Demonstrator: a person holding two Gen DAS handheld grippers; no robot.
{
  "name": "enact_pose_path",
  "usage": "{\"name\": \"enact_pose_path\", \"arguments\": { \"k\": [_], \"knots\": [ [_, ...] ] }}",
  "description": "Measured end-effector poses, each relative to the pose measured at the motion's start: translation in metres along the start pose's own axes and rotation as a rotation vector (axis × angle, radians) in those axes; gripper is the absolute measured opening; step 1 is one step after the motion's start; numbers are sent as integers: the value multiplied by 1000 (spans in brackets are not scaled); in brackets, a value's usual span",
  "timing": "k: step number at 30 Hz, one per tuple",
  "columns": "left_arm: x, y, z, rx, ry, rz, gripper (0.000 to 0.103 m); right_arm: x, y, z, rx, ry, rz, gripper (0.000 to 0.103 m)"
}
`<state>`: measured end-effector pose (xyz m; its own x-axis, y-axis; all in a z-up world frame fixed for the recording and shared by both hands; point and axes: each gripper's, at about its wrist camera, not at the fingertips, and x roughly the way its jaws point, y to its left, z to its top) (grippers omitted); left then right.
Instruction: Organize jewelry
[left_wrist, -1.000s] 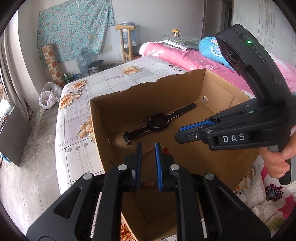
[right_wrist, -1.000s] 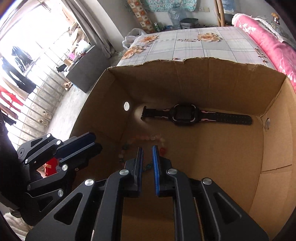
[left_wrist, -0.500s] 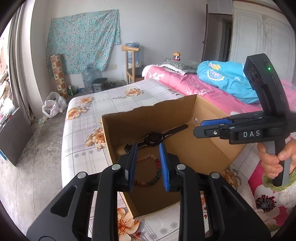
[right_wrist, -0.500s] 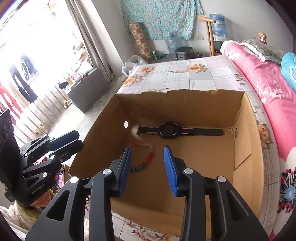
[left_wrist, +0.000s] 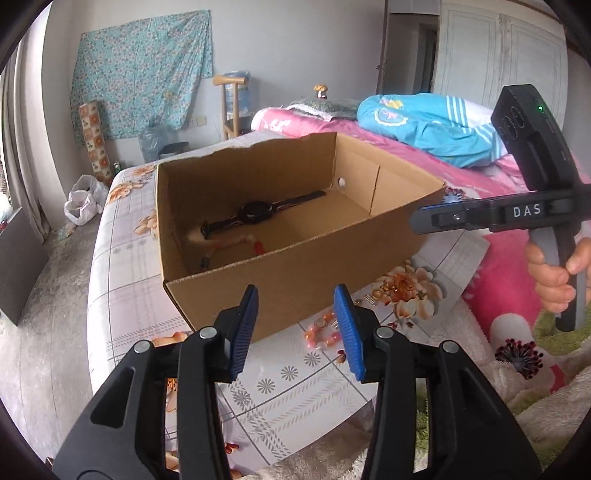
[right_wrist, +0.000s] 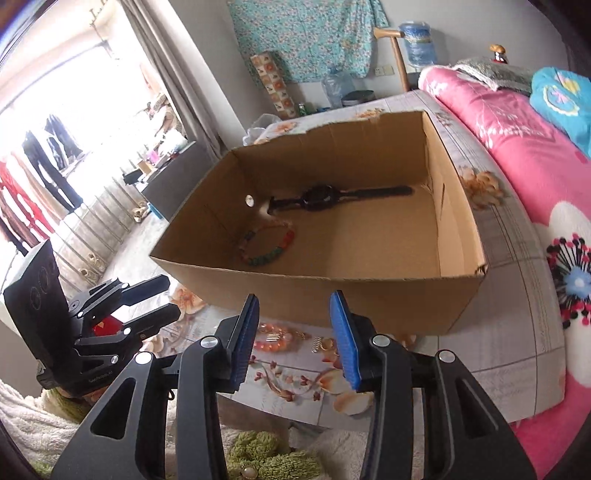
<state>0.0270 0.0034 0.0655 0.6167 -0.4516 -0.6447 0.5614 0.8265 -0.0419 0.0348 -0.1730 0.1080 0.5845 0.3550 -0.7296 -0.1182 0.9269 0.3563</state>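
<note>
Cardboard box (right_wrist: 369, 306) served as landmark, on floral sheet (left_wrist: 140, 306).
Inside box, along far wall: black watch (right_wrist: 321, 192). Inside, nearer left wall: multicolour bead bracelet (right_wrist: 266, 245).
Outside, just before box's near wall: orange bead bracelet (right_wrist: 271, 338), small gold pieces (right_wrist: 320, 343) — judged left to do.
Left gripper (left_wrist: 297, 328) and right gripper (right_wrist: 295, 334) both spread wide, empty, short of box.

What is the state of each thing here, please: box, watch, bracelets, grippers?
cardboard box: open, upright.
watch: flat inside box.
multicolor bracelet: inside box.
orange bracelet: outside, before box.
left gripper: open, empty.
right gripper: open, empty.
</note>
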Motion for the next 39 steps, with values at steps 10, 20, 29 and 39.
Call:
{"name": "enact_pose_path", "arguments": {
  "k": [10, 20, 29, 39],
  "knots": [
    [19, 16, 6, 0, -56, 58, 41, 17, -24, 16, 86, -48, -50, 38],
    [28, -10, -7, 101, 2, -97, 41, 26, -25, 14, 72, -51, -40, 38],
    [65, -52, -27, 328, 198, -28, 34, 42, -26, -22, 111, 25, 6, 38],
    [73, -50, -22, 348, 277, -119, 8, 43, -40, -35, 171, 20, 28, 38]
  ]
}}
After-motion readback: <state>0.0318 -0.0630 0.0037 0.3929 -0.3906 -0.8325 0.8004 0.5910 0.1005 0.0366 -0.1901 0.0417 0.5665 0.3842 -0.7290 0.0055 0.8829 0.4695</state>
